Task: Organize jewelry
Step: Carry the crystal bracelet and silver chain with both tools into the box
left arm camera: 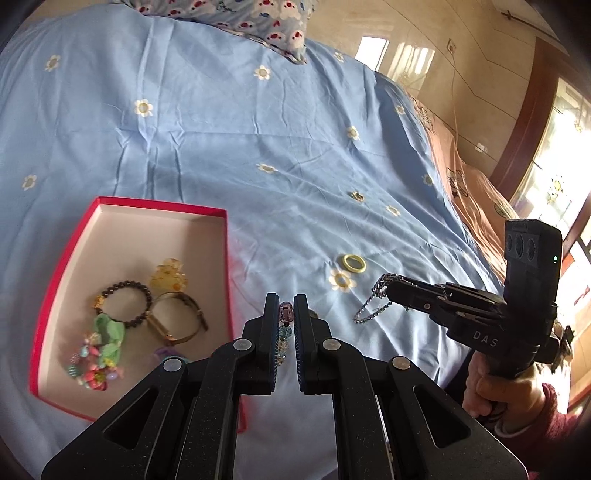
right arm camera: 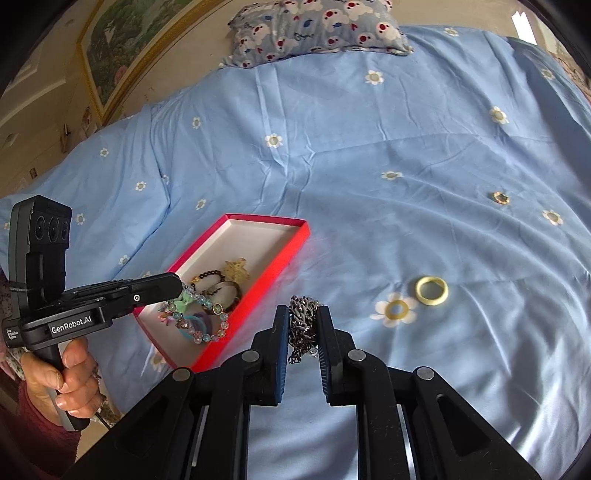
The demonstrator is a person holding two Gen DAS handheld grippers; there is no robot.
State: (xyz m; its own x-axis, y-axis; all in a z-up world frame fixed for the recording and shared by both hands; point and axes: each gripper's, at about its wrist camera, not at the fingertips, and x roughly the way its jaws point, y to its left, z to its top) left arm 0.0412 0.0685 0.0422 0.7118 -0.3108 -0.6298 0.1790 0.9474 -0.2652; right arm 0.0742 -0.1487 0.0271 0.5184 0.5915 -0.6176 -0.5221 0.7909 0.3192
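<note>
**Two pieces of jewelry held above the bed, box waiting at the left**

A string of glass beads (left arm camera: 285, 334) was clamped between the closed jaws of the left gripper (left arm camera: 286, 308); in the right wrist view its loop (right arm camera: 201, 317) was seen hanging from the tips over the near end of the red box (right arm camera: 273, 271). A dark metal chain (right arm camera: 303, 326) was pinched in the right gripper (right arm camera: 303, 314), its jaws shut on the bunched links (a loose length (left arm camera: 371, 308) dangled below the tips in the left wrist view).

The box (left arm camera: 51, 295), at 9 o'clock from the left gripper, lay open on the blue flowered bedsheet (left arm camera: 258, 147). Inside it were seen a dark bead bracelet (left arm camera: 127, 302), a gold-toned bangle (left arm camera: 177, 321), an amber clip (left arm camera: 169, 277) and a heap of coloured trinkets (left arm camera: 98, 354).

On the sheet, at 1 o'clock from the left gripper, a pale yellow ring (left arm camera: 354, 263) lay flat, and further off in the same direction a small gold ring (left arm camera: 357, 196) rested by itself. A patterned pillow (right arm camera: 317, 26) lay at 12 o'clock, at the far end of the bed.

Each gripper was held in a hand (right arm camera: 68, 380), the right hand (left arm camera: 491, 391) at the lower edge.
</note>
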